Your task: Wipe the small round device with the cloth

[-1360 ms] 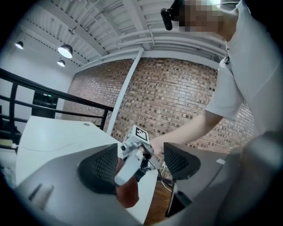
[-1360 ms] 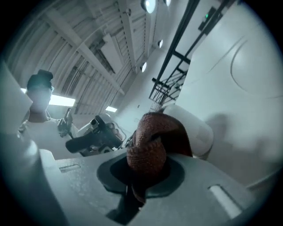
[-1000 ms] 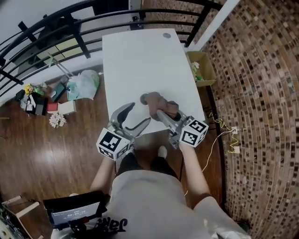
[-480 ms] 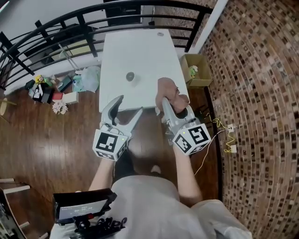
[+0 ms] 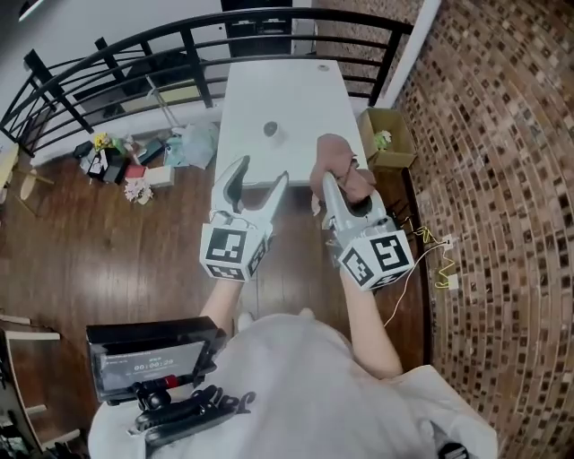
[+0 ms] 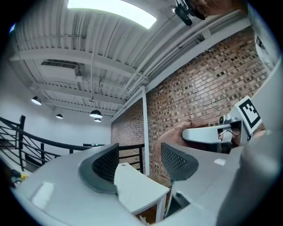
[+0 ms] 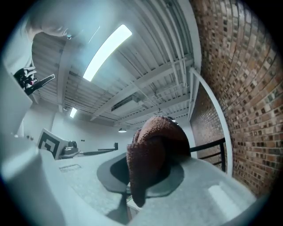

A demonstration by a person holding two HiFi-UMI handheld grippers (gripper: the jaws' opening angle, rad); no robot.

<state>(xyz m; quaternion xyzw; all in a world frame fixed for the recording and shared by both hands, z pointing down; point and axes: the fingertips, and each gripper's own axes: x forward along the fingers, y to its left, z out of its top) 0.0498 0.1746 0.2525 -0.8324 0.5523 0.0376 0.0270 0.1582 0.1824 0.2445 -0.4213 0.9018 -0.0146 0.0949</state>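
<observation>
Presently found left gripper (image 5: pixel 260 172) empty, jaws part-way apart and just closing in. Found right gripper (image 5: pixel 336 186) clamped on bunched brown cloth (image 7: pixel 152 150). Located small round device (image 5: pixel 270 129) on white table (image 5: pixel 296 90), beyond both grippers, touching neither.

Bright, even light pours from the ceiling strip (image 6: pixel 110 9); the white table (image 5: pixel 287 94) nearly glares. Gripper views bulge, corners black, near fingers (image 6: pixel 106 164) soft; head view is crisp.
</observation>
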